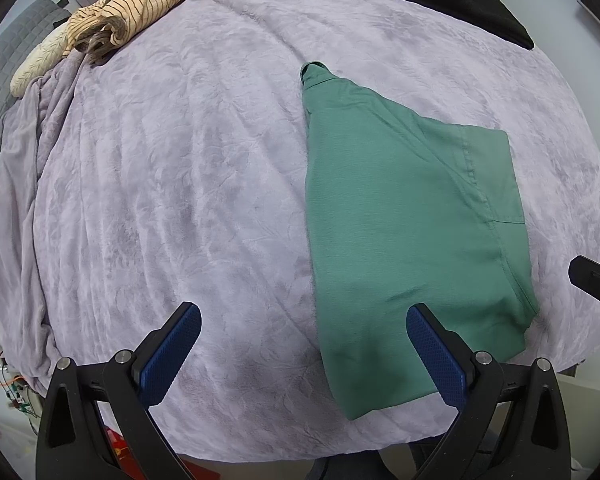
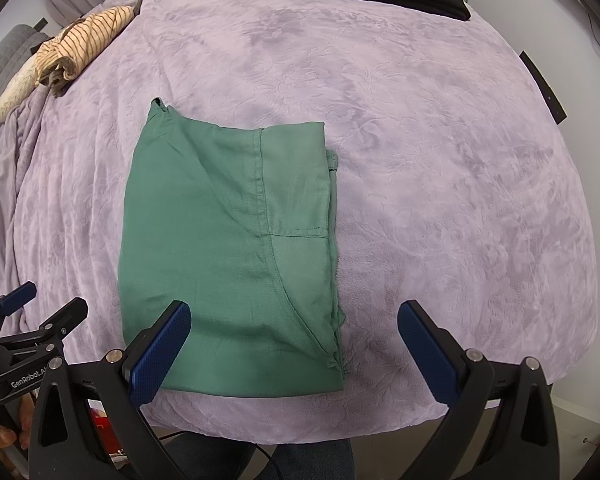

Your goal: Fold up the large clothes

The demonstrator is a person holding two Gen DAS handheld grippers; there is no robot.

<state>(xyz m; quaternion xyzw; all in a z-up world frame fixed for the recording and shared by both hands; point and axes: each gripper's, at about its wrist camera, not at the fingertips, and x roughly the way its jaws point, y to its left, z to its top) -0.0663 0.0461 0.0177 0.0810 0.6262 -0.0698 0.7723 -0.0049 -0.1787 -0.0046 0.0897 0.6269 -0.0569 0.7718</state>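
left wrist: above bed's (image 1: 220, 160) near edge, facing across | right wrist: same, further right | shared: green garment (image 2: 228, 240)

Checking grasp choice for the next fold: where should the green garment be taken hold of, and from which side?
Probably the near hem corners of the green garment, approached from the bed's near edge. It lies flat, long axis running away, so both open hand-held grippers, left and right, already face that hem. The right corner shows stacked layers; pinch all.
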